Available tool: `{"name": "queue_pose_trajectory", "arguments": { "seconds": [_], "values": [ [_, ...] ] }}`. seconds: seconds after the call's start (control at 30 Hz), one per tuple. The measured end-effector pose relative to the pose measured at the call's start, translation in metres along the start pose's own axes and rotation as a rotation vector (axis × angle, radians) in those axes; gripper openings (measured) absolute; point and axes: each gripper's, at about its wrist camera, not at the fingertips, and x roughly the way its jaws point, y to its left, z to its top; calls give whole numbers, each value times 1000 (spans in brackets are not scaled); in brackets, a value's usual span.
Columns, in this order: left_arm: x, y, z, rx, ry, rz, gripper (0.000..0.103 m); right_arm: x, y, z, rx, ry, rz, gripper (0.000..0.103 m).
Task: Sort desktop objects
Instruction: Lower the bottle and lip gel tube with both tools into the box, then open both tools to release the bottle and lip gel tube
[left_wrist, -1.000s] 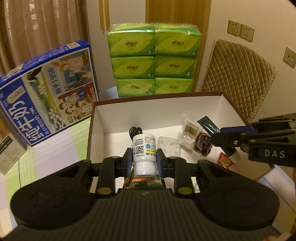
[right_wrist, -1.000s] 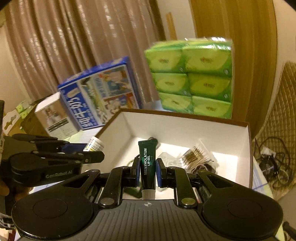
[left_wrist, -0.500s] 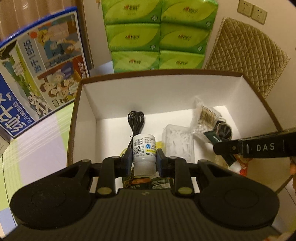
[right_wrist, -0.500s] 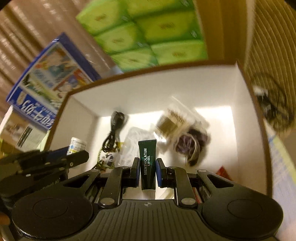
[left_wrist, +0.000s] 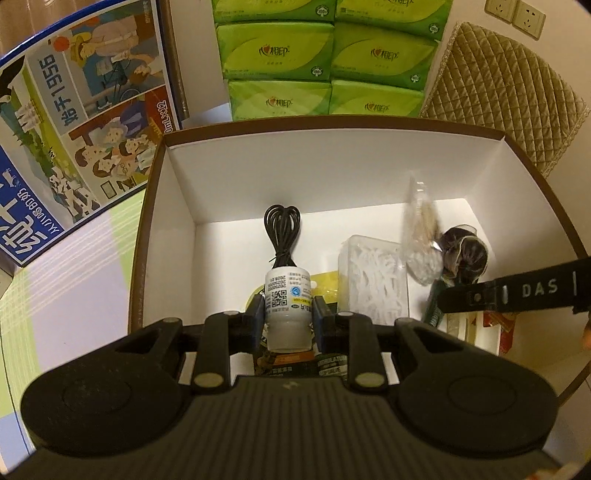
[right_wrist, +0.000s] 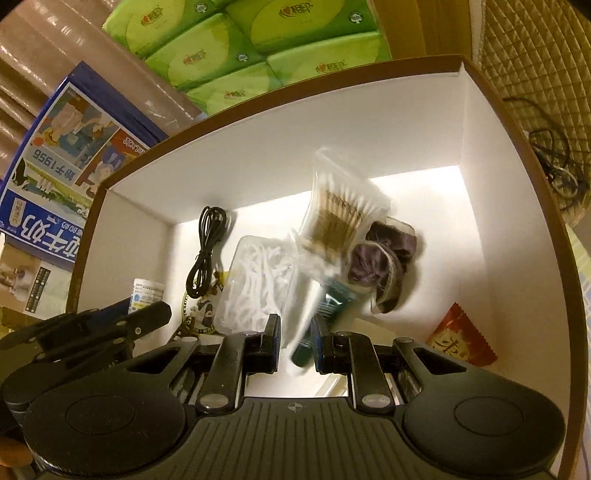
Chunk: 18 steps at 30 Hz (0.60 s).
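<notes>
My left hand-held gripper (left_wrist: 288, 319) clenched on a white pill bottle (left_wrist: 288, 306) over the open box (left_wrist: 332, 127), my right hand-held gripper (right_wrist: 295, 345) clenched on a dark green tube (right_wrist: 325, 312) inside the box, beside the cotton swabs (right_wrist: 340, 212)

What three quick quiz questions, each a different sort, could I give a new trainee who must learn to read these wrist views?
1. True or false: the left tool grips a white pill bottle.
2. What lies just right of the coiled black cable on the box floor? A) a clear box of floss picks B) a mug
3. Fill in: the right tool holds a dark green ____.

Key: 1 true; 2 A; 3 lip gel tube.
</notes>
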Motion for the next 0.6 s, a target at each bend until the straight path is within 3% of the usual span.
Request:
{"name": "queue_pose_trajectory", "arguments": {
  "seconds": [0.07,0.2,0.6],
  "values": [
    [1,1,0,-1,2,1,22,-2,-3,0,5,4,9,18],
    [1,1,1,-4,4,3,22,-4,-1,-2,-35,0,-8,36],
    [3,-3,1,8,12,10,22,-10,20,-13,-290,-36,-119,66]
  ]
}}
